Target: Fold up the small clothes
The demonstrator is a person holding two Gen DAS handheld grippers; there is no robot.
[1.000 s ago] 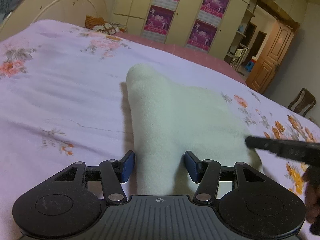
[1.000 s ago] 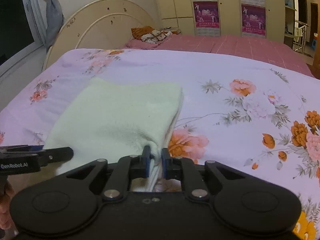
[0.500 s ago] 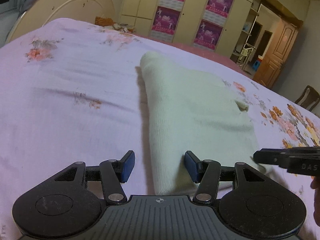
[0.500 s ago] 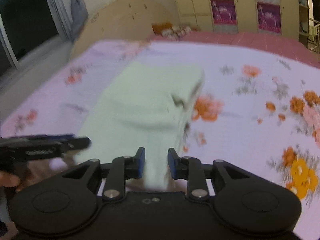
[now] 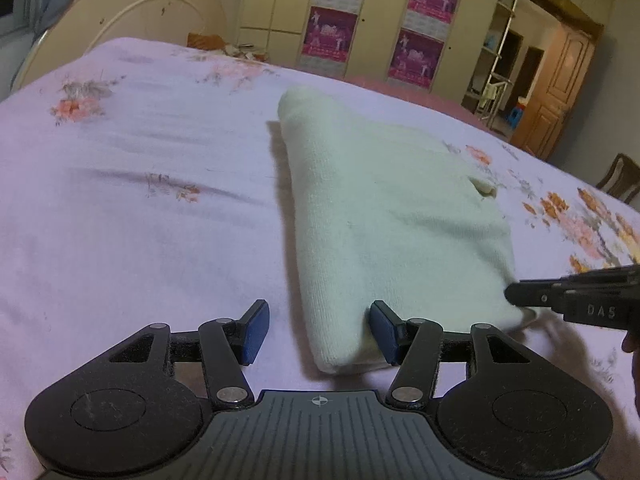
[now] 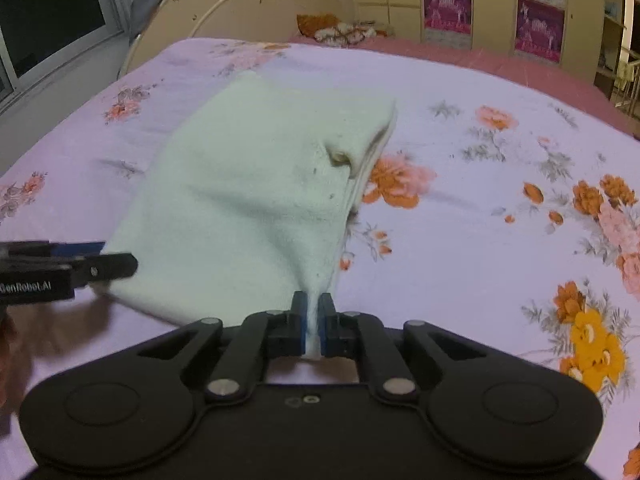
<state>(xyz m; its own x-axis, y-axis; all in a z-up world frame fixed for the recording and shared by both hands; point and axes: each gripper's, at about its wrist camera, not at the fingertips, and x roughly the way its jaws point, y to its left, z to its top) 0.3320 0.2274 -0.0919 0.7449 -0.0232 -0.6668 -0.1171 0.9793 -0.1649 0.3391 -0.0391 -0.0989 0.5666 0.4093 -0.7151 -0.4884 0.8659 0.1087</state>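
A wide bed (image 6: 460, 240) under a smooth lilac sheet printed with orange and pink flowers carries everything. On it, well in from its edges, lies a pale green, nubby terry garment (image 5: 384, 216), folded into a thick soft-cornered slab with one small flap sticking up. The right gripper (image 6: 313, 322) has just been closing and now pinches the cloth's near right corner between blue pads. The left gripper (image 5: 318, 330) stands spread, the near left corner loose between its jaws.
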